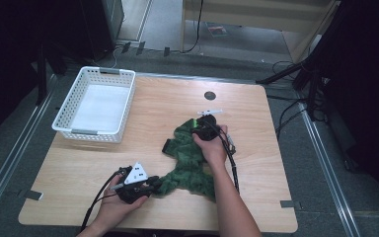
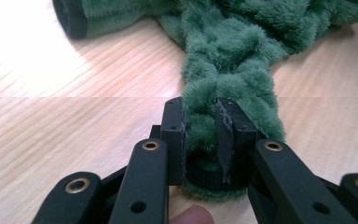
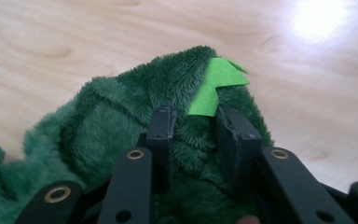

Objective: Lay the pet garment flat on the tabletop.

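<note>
A light wooden table point(image 1: 143, 163) fills the middle of the high view, a white basket point(image 1: 96, 104) at its upper left. The green fleece garment point(image 1: 190, 158) lies crumpled at centre. The left gripper point(image 1: 150, 186), lower left, pinches one narrow end of it; the right gripper point(image 1: 203, 127) clamps a fold (beside a bright green tag point(image 3: 214, 86)).

A light wooden counter point(image 1: 128, 163) carries a white slatted basket point(image 1: 64, 113) at its far left corner, a crumpled green fleece garment point(image 1: 190, 160) near the middle, and a small dark round disc point(image 1: 209, 95) beyond it.
</note>
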A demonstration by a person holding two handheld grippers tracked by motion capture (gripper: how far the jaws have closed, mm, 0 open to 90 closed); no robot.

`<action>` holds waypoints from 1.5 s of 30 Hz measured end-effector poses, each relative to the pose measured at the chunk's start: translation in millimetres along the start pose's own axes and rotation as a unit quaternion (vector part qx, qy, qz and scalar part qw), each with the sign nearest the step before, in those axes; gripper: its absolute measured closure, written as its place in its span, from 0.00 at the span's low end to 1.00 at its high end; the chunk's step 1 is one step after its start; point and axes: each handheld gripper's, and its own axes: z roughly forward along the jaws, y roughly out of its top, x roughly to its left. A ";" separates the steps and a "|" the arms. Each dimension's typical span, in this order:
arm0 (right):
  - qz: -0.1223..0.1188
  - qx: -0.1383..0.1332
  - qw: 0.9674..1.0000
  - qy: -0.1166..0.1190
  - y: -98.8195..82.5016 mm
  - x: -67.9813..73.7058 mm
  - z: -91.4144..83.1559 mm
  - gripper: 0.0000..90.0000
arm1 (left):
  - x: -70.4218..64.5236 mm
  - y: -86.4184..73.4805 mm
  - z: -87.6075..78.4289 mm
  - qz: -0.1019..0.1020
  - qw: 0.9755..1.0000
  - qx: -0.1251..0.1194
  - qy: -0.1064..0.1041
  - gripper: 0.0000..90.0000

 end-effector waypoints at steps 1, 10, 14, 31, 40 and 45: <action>0.006 -0.005 1.000 0.006 1.2 -6.7 0.7 0.75 | 2.1 -0.1 -0.5 -0.006 1.000 0.000 0.002 0.82; 0.000 -0.046 0.998 0.037 3.0 -19.0 -8.0 0.51 | 9.8 0.8 -0.3 -0.047 0.998 -0.030 -0.014 0.63; 0.021 -0.105 0.993 0.045 -4.0 -14.1 -47.4 0.51 | 13.6 -0.8 -8.3 -0.061 0.997 -0.045 -0.023 0.61; -0.031 -0.029 0.995 0.086 -134.4 24.5 -117.5 0.73 | 15.2 -1.1 -2.6 -0.070 0.996 -0.031 -0.051 0.88; -0.024 -0.065 0.995 0.075 -137.4 16.1 -122.0 0.58 | 17.0 -3.0 -8.4 -0.074 0.995 -0.062 -0.036 0.61; -0.013 -0.111 0.992 0.061 -137.7 2.6 -135.9 0.44 | 22.8 -6.0 -22.2 -0.074 0.993 -0.094 -0.016 0.46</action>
